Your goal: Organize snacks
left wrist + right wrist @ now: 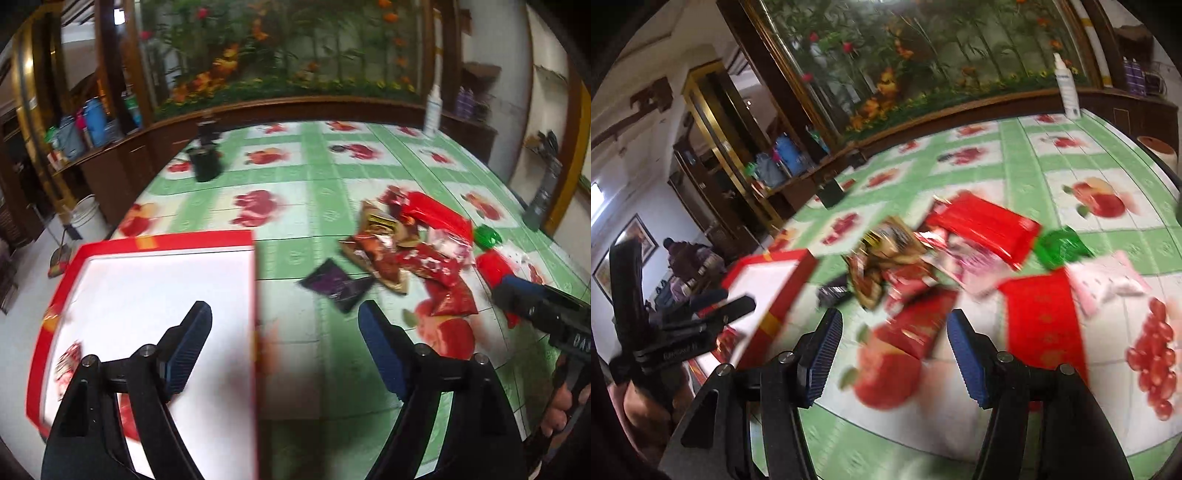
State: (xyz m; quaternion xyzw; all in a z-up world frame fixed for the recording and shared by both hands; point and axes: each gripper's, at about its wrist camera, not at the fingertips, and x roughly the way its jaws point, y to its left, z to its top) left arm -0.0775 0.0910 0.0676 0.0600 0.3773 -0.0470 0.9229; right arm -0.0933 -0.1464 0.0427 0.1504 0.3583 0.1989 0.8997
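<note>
Hovering with jaws open and empty: left gripper (284, 347) over the red-rimmed box (255, 288), right gripper (895, 354) near the snack pile (923, 266) heaped right of it. Risking pinching two overlapping packets together, or dragging neighbours off the table.

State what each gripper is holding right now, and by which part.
Nothing is held. The left gripper stands open over the red box's edge, and the right gripper stands open above the snack packets, pads touching nothing.
</note>
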